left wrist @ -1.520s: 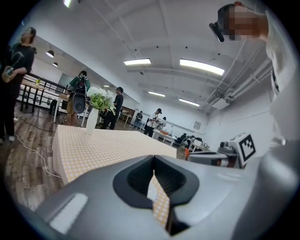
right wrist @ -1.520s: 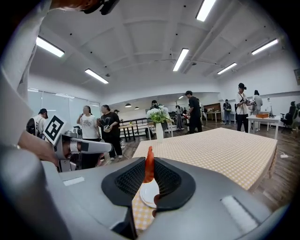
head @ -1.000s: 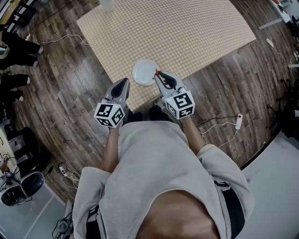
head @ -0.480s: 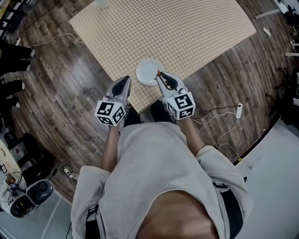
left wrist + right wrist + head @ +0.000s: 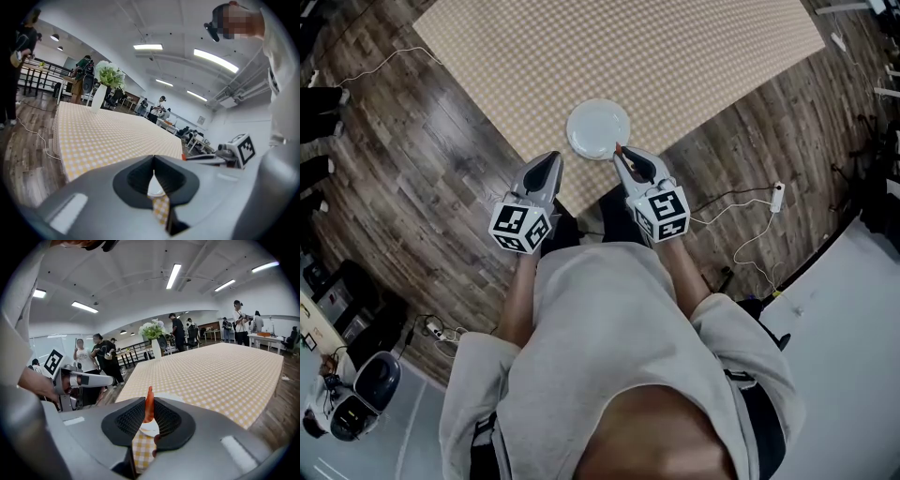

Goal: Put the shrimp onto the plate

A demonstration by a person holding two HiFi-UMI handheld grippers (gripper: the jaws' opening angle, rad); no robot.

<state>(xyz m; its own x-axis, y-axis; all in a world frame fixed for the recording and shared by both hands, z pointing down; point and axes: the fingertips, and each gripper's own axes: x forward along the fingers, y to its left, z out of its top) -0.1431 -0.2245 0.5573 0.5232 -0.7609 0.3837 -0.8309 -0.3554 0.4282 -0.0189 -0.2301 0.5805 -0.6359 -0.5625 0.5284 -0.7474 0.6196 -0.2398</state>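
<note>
Seen from above, I stand at the near corner of a table (image 5: 628, 47) covered in a tan checked cloth, on a dark wood floor (image 5: 441, 159). I hold a claw in each hand, both pointing forward at the table.

My right claw (image 5: 619, 151) is closed on the shrimp (image 5: 617, 147). In the right gripper view the shrimp (image 5: 149, 411) is a thin orange piece standing upright, pinched between the two dark ribbed pads, with its tip poking up above them. This claw's tips sit at the near edge of the plate (image 5: 598, 128), which is round, white and bare and lies close to the table's corner. The shrimp is not lying on the plate; I cannot tell whether it touches the rim. Through the gap under the pads I see the plate's white surface and the checked cloth.

My left claw (image 5: 551, 161) is to the left of the plate, near it but apart. In its own view the pads meet at the tip with nothing between them.

At the table's far end stands a white vase (image 5: 153, 331) of green and white flowers. People (image 5: 101, 357) stand in the room beyond.
</note>
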